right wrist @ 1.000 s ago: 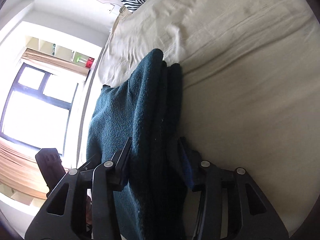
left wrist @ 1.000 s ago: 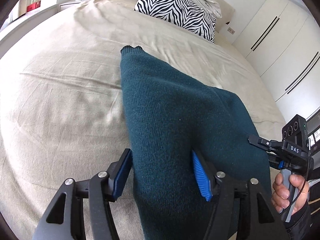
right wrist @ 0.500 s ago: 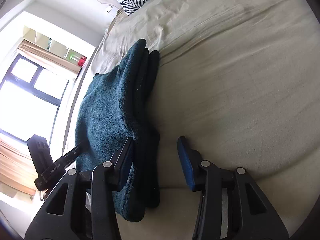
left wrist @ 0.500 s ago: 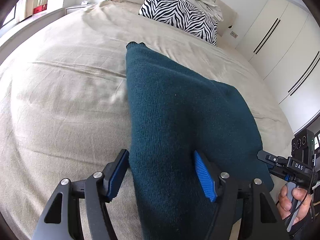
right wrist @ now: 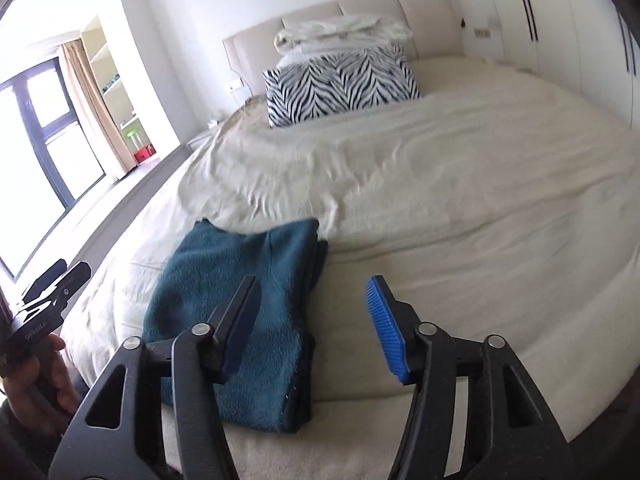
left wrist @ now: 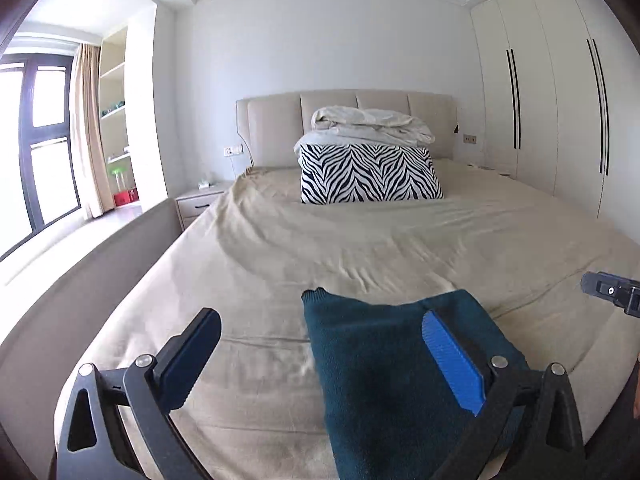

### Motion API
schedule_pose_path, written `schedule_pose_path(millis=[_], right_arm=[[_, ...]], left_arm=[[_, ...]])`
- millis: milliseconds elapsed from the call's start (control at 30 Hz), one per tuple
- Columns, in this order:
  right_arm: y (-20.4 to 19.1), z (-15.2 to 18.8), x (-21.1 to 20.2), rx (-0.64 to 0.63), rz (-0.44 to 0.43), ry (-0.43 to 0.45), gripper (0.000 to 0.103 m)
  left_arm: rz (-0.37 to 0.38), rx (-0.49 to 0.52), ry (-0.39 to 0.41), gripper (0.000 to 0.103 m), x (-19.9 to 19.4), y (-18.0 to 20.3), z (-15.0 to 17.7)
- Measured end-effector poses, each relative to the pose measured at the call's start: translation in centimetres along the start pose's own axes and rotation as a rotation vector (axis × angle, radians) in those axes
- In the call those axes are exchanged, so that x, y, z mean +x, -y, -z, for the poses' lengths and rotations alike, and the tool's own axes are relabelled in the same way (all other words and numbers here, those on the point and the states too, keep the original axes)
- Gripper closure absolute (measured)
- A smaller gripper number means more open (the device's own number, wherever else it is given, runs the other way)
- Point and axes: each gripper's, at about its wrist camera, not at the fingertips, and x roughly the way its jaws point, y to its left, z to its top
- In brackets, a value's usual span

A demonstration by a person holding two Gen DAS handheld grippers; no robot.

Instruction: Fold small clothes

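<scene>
Folded dark teal knit garment (right wrist: pixel 236 300): long axis near-to-far on beige bedsheet (right wrist: pixel 460 208), layered edges right. Left gripper (left wrist: pixel 320 364), right gripper (right wrist: pixel 312 328): jaws opening, released, nothing gripped.

Loads of open bed (right wrist: pixel 460 200) to the right of the folded teal sweater (right wrist: pixel 240 280) and beyond it, just wrinkled sheet. The only blockers sit up by the headboard: the zebra pillow (left wrist: pixel 370 174) with a bundled duvet (left wrist: pixel 372 126) on top (well apart from the sweater).

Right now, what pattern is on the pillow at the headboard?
Black-and-white zebra stripes on the pillow; clearest in the left wrist view.
</scene>
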Motion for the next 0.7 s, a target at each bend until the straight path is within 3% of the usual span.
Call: schedule_pose_path(millis=[133,167,233,300,367,500,700], right_arm=[[-2.0,-2.2,-6.0,-0.041,0.060,0.267,0.006],[-2.6,-2.7,-7.7,-0.047,0.068,0.341,0.002],[-3.5,-3.5,-10.6,-0.068,0.095,0.465,0.000],[-4.7,-4.3,-13.2,-0.108,0.129,0.557,0.000],[-5.6,-5.0,-15.1,-0.149,0.106,0.610,0.000],[-6.7,-5.4,-15.9,-0.172,0.047,0.594,0.000],[-6.9,-4.7,-12.7,-0.140,-0.012,0.366,0.000]], left_arm=[[-0.017,-0.010,0.103,0.000,-3.5,-0.2,-2.8],[-0.011,-0.019,0.123,0.000,-4.2,-0.3,-3.3],[-0.006,-0.043,0.148,0.000,-5.2,-0.7,-4.0],[-0.062,-0.047,0.132,0.000,-6.1,-0.8,-4.0],[-0.109,-0.016,0.107,0.000,-6.2,-0.5,-3.9],[-0.127,-0.048,0.033,0.000,-4.8,-1.0,-3.5],[-0.093,-0.107,-0.142,0.000,-1.8,-0.8,-1.0]])
